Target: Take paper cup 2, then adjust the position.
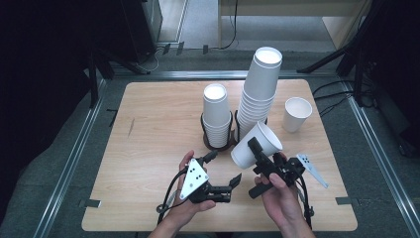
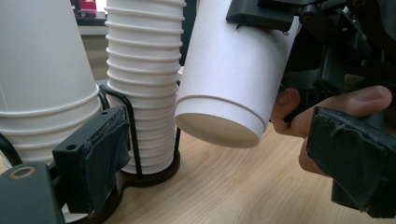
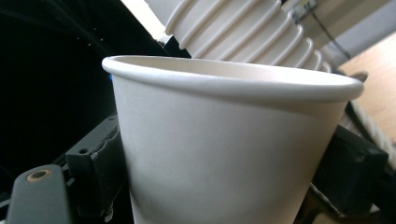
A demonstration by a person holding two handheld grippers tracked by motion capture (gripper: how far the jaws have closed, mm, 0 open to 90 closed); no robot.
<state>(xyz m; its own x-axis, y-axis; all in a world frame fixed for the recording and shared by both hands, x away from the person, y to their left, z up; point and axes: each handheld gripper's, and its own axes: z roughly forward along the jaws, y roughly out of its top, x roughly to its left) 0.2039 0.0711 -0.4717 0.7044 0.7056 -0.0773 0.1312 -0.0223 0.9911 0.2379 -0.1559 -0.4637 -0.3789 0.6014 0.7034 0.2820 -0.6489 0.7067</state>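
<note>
My right gripper [image 1: 255, 151] [image 3: 224, 170] is shut on a white paper cup [image 1: 257, 141] [image 3: 229, 149], gripping its wall with a jaw on each side. The cup hangs tilted above the table, rim up and to the right, base toward the left. My left gripper [image 1: 223, 168] [image 2: 224, 151] is open just left of the cup's base [image 2: 219, 128], its jaws aimed at the cup without touching it. Behind the cup stand a short cup stack [image 1: 216, 114] [image 2: 42, 70] and a tall cup stack [image 1: 257, 94] [image 2: 144, 70] in a black wire holder [image 1: 218, 144] [image 2: 128, 121].
A single upright paper cup [image 1: 296, 114] stands at the table's right rear. The wooden table [image 1: 148, 124] has bare room on its left half and along the front edge. Dark stands and cables surround the table on the floor.
</note>
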